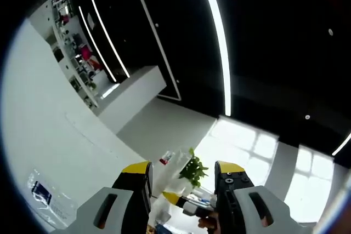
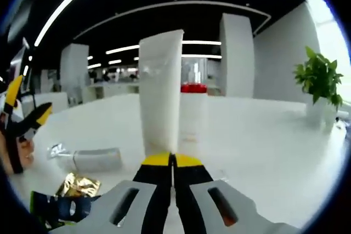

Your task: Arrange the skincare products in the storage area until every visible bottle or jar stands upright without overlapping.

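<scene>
While my right gripper (image 2: 173,160) is squeezed shut on the white tube (image 2: 160,91), standing over the table (image 2: 263,135), I should lower slowly. My left gripper (image 1: 184,171) hangs open, holding nothing.

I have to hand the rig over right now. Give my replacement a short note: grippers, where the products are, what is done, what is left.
Right gripper: shut on the white tube, held upright above the white table.
Left gripper: open, tilted up toward the ceiling, holding nothing.
Products: a clear bottle with a red cap stands upright just behind the tube. A silver tube lies on its side at left; a gold sachet lies flat in front of it.
Done: red-capped bottle upright.
Left: set the white tube down standing, then stand the silver tube.
</scene>
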A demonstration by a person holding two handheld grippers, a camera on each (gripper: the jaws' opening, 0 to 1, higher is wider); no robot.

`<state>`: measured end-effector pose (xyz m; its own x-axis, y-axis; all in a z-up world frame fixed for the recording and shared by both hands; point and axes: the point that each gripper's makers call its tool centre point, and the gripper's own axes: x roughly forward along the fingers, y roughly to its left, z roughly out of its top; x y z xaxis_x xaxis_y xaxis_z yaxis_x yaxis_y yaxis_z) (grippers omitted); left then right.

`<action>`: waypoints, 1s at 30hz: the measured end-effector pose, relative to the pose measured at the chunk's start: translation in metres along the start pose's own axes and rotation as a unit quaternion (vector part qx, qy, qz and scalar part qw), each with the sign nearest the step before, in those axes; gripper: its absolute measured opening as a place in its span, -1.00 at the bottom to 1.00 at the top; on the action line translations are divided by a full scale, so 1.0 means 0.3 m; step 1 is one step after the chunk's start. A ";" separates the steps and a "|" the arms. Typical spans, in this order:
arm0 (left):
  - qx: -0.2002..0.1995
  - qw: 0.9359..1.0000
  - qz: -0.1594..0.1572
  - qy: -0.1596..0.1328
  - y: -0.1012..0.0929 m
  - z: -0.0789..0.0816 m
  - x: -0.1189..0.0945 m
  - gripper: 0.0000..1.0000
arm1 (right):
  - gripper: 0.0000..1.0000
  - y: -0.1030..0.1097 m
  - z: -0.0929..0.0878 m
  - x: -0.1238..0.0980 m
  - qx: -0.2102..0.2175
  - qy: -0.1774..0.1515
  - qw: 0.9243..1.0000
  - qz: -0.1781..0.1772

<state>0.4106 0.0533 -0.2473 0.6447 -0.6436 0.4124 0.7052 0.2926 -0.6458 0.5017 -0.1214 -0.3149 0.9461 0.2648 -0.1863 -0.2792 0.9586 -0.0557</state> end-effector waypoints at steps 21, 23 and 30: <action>-0.001 1.000 0.000 -0.001 0.006 0.006 0.002 -0.08 | -1.00 0.071 -0.051 0.019 -0.070 0.012 0.998 -0.002; -0.002 1.000 0.000 -0.002 0.013 0.012 0.006 -0.08 | -1.00 0.048 -0.047 0.021 -0.064 0.010 0.998 -0.012; 0.000 1.000 0.000 0.001 0.016 0.010 0.007 -0.08 | -1.00 0.029 -0.065 0.064 -0.064 0.011 0.998 -0.014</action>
<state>0.4164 0.0555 -0.2476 0.6444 -0.6448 0.4110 0.7050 0.2928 -0.6459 0.5142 -0.1101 -0.3382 0.9503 0.2345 -0.2046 -0.2730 0.9438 -0.1865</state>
